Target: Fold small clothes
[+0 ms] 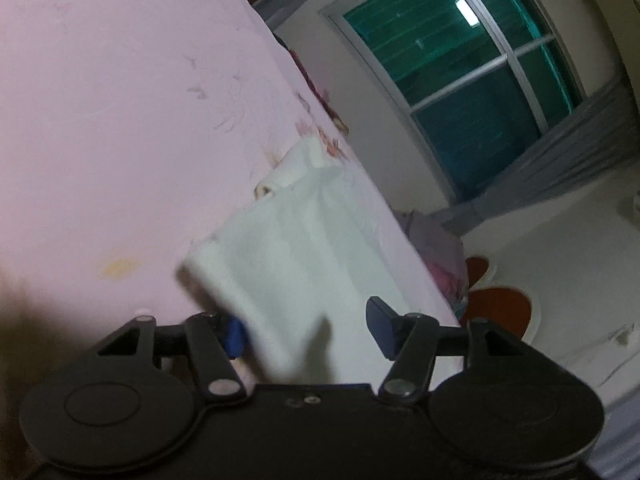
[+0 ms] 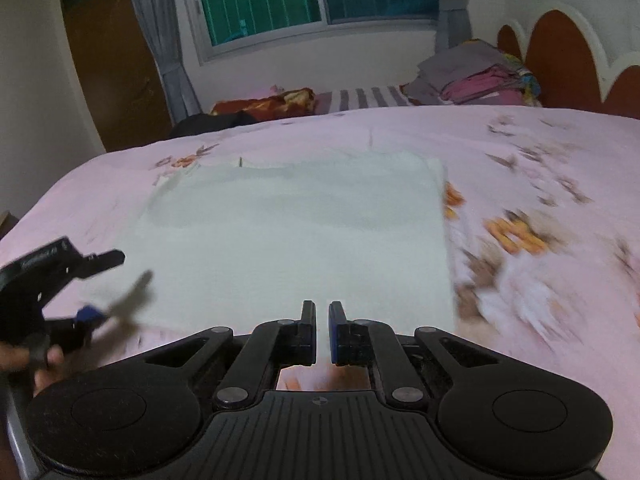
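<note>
Two grippers are in my feeds. My left gripper [image 1: 308, 330] has its blue-padded fingers [image 1: 382, 322] spread wide, with the near edge of the white garment [image 1: 288, 248] between them; the blur hides whether they touch it. My right gripper [image 2: 322, 332] has its fingers nearly together, a thin slit between, pinching nothing. The garment, soft and roughly rectangular, lies flat on the pink floral bedsheet [image 2: 540, 152]. Folded clothes [image 2: 476, 76] are stacked far right by the scalloped headboard [image 2: 560, 60].
</note>
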A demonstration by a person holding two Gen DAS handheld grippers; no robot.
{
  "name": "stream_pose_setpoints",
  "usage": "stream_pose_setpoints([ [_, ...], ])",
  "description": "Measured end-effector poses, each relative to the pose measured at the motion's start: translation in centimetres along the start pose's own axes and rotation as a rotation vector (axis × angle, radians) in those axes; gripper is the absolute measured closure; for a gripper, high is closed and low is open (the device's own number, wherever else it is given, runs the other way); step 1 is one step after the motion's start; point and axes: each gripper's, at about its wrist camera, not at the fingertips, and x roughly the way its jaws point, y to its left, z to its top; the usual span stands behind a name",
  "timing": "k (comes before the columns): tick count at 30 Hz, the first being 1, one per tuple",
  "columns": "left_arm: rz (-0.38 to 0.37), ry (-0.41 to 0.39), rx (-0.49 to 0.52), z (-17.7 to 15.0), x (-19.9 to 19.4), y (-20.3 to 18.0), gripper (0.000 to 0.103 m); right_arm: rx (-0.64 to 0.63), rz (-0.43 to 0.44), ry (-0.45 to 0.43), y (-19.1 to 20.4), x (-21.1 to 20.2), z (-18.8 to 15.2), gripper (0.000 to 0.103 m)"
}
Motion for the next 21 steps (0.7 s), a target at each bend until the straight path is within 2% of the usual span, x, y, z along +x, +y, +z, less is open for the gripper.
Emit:
stream_pose_setpoints([
  [5,-0.062,-0.012,-0.125,2.0,2.4,1.2,0.064,0.014,0.016,-0.005,1.4,4.6,3.4,0.096],
  [6,-0.057,-0.012,-0.121,2.1,3.0,1.1,0.069,0.015,0.014,-0.01,1.6,5.2,3.7,0.103],
  [7,-0.052,-0.008,-0.104,2.1,3.6,0.9,0.072,0.012,0.014,-0.01,1.8,5.9,4.1,0.103],
  [8,-0.045,-0.004,-0.086,2.1,4.2,0.8,0.078,0.011,0.013,-0.009,2.1,6.5,4.3,0.103],
  [9,-0.035,0.001,-0.076,2.1,4.6,0.7,0.094,0.011,0.011,-0.007,2.3,7.1,4.4,0.103],
  [10,-0.025,0.017,-0.089,2.2,5.1,0.8,0.096,0.013,0.007,-0.001,2.5,7.6,4.6,0.103],
  [12,-0.037,-0.001,-0.113,2.4,4.9,1.0,0.096,0.015,0.003,0.008,2.7,8.4,4.7,0.103],
  [14,-0.034,-0.026,-0.051,2.2,4.2,0.3,0.096,0.008,0.002,0.012,2.9,8.9,4.9,0.103],
  [16,-0.04,-0.029,-0.048,2.1,4.1,0.2,0.094,0.002,0.006,0.013,3.0,9.5,5.1,0.103],
  [17,-0.019,-0.037,-0.052,2.2,4.0,0.2,0.082,0.001,0.007,0.014,3.0,9.8,5.2,0.103],
  [21,-0.007,-0.048,-0.064,2.7,4.4,0.6,0.081,0.015,0.021,0.015,2.9,11.0,5.8,0.103],
])
